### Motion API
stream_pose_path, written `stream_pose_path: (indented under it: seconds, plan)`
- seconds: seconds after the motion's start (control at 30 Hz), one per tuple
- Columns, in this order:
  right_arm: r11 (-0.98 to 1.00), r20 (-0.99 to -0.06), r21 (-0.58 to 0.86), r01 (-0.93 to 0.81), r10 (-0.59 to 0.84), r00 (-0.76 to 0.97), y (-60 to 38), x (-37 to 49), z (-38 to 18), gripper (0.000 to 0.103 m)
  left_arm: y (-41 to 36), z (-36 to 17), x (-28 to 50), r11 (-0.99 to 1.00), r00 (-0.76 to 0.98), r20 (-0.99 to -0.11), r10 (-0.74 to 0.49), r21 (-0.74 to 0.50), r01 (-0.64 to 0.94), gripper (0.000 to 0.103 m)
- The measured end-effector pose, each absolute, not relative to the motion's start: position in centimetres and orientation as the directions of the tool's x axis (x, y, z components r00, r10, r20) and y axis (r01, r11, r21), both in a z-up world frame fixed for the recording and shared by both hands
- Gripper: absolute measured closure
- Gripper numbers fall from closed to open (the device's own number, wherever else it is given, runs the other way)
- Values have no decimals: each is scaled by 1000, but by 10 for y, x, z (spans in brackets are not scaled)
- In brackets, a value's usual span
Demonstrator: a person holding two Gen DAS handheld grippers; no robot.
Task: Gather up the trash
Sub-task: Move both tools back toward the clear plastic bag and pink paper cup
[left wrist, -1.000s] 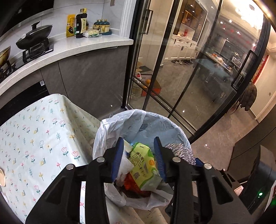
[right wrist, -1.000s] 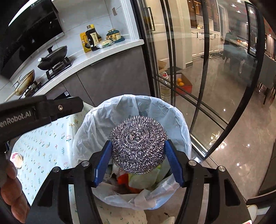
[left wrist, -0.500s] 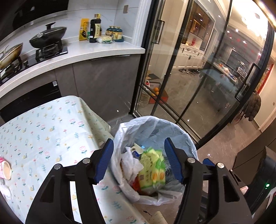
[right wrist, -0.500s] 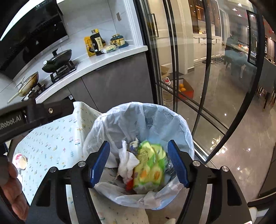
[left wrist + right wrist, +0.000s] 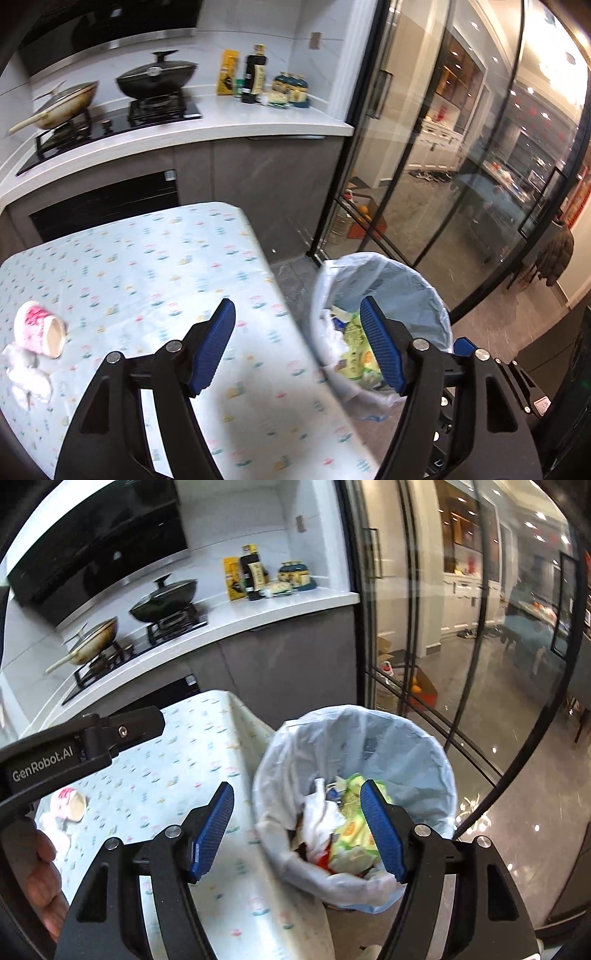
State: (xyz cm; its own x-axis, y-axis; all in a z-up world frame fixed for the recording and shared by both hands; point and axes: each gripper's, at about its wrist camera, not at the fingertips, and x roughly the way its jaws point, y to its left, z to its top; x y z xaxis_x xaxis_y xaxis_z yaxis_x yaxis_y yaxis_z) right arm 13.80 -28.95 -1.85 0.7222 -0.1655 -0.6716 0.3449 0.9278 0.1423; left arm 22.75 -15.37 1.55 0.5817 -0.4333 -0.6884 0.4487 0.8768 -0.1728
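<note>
A bin lined with a pale blue bag stands on the floor beside the table. It holds a green-yellow packet and white crumpled tissue. My left gripper is open and empty over the table's right edge. My right gripper is open and empty over the gap between table and bin. A tipped paper cup and crumpled white tissue lie on the table at far left.
The table has a floral cloth. Behind it runs a counter with a stove, pans and bottles. Glass sliding doors stand right of the bin. The left gripper's body crosses the right wrist view.
The left gripper let go of the green packet and the right let go of the steel scourer, both into the bin. Both grippers have opened and swung left toward the table.
</note>
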Motion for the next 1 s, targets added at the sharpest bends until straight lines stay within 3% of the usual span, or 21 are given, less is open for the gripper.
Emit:
stream_pose_path:
  seconds: [0.43, 0.6, 1.0]
  plan:
    - [972, -684, 126, 200, -61, 727, -193, 158, -15, 34, -25, 7, 233, 955, 652, -703, -285, -153, 252, 32]
    - [983, -695, 116, 141, -21, 719, -152, 166, -19, 34, 35, -9, 238, 976, 650, -728, -218, -152, 157, 27]
    - [992, -726, 119, 37, 61, 684, -67, 194, -39, 34, 146, -55, 242, 996, 611, -787, -84, -92, 18, 27]
